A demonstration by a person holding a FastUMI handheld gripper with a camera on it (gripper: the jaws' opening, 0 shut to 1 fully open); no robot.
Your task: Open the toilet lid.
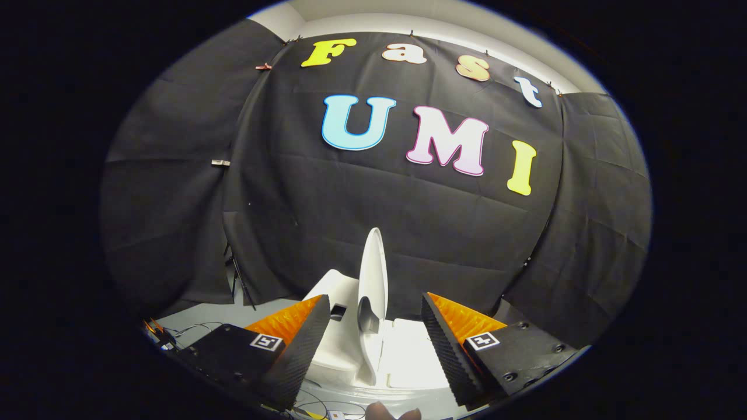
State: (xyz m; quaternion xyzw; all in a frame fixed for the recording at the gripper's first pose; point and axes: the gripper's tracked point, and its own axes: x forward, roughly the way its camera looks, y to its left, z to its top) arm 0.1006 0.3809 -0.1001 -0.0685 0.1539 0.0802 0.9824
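The toilet lid [373,274] stands raised nearly on edge above the white toilet [408,356], just ahead of and between the gripper [376,312] fingers, jaws wide apart and touching nothing; a gentle far-side nudge should seat it fully open

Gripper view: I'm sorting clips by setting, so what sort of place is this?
Most likely a staged recording booth, not a real bathroom: black cloth walls hang behind a small white toilet with its lid raised upright, seen between the open gripper fingers, and loose cables lie on the floor.
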